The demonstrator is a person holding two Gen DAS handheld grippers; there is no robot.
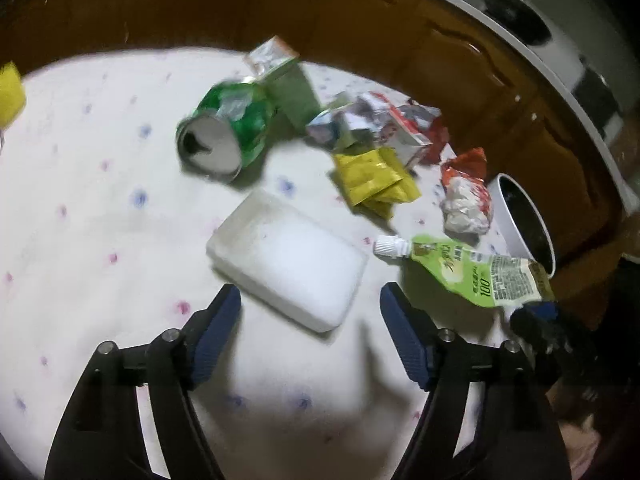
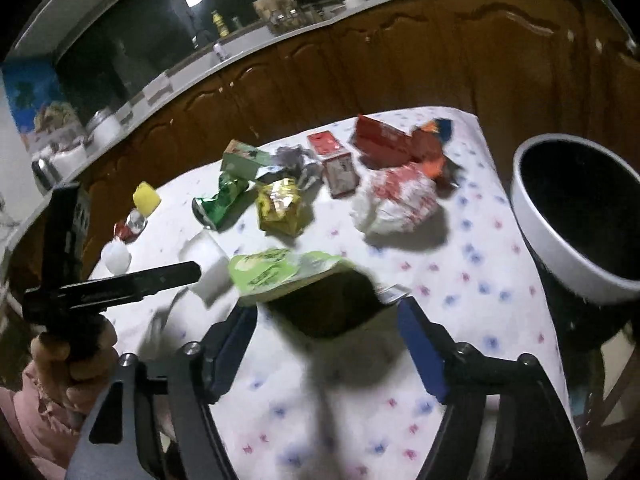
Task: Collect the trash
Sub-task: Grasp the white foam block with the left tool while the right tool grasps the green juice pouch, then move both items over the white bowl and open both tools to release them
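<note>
Trash lies scattered on a table with a white flowered cloth (image 1: pixel 100 208). My left gripper (image 1: pixel 310 314) is open, and a white plastic tub (image 1: pixel 288 256) lies just ahead of its fingertips, untouched. Farther off are a crushed green can (image 1: pixel 228 128), a yellow packet (image 1: pixel 372 176) and a crumpled white wrapper (image 1: pixel 466 200). My right gripper (image 2: pixel 328 320) is open around the dark end of a green spout pouch (image 2: pixel 280 270); its pads do not visibly press on it. That pouch (image 1: pixel 460 272) lies right of the tub. A white-rimmed bin (image 2: pixel 560 258) stands at the table's right edge.
Red cartons (image 2: pixel 376 140), a green box (image 2: pixel 244 160) and silver foil wrappers crowd the table's far side. A yellow sponge (image 2: pixel 146 198) and small jars sit near the left edge. Brown cabinet doors (image 2: pixel 400 60) under a worktop run behind the table. A hand (image 2: pixel 72 348) holds the left gripper.
</note>
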